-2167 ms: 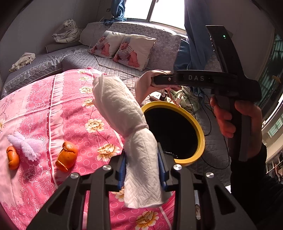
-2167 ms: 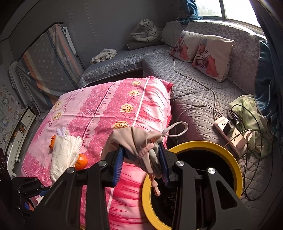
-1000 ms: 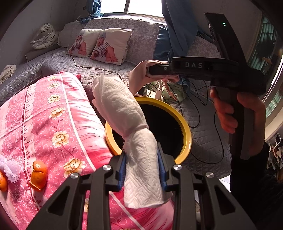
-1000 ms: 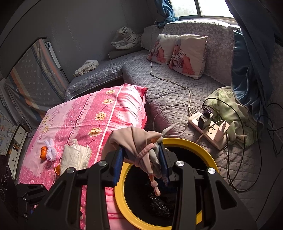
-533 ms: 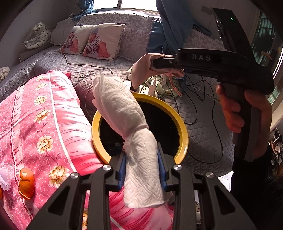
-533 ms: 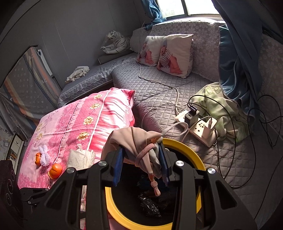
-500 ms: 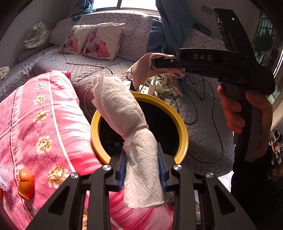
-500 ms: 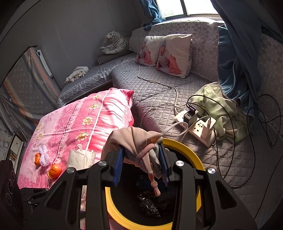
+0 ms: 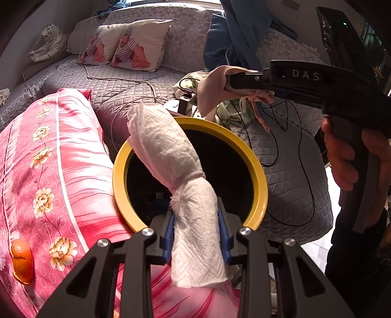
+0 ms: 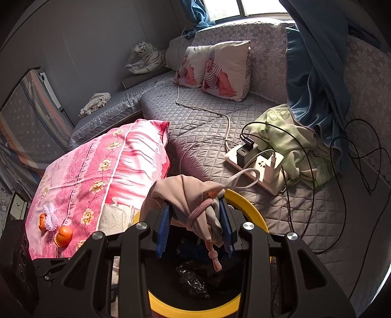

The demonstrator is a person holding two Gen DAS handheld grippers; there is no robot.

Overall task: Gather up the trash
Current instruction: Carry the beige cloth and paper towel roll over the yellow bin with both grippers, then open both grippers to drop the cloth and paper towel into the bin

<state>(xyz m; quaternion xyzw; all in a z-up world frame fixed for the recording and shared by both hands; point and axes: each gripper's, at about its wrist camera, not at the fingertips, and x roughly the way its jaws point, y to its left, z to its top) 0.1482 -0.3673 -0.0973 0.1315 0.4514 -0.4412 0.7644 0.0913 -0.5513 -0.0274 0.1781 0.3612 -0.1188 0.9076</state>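
Grey quilted sofa [image 10: 195, 122] beneath bright window [image 10: 244, 7]

two grippers: left [image 9: 196, 230], right [image 10: 195, 227]; one yellow-rimmed bin [image 9: 259, 176]; two printed cushions [image 10: 215, 68]; two orange peels [image 10: 64, 235]; one plush tiger [image 10: 146, 57].

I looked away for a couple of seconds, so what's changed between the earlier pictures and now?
Both grippers carried their loads from over the pink quilt to above the yellow-rimmed bin. Nothing was released: the left gripper still clamps the tissue roll, the right gripper the beige cloth. Orange peels stay put.
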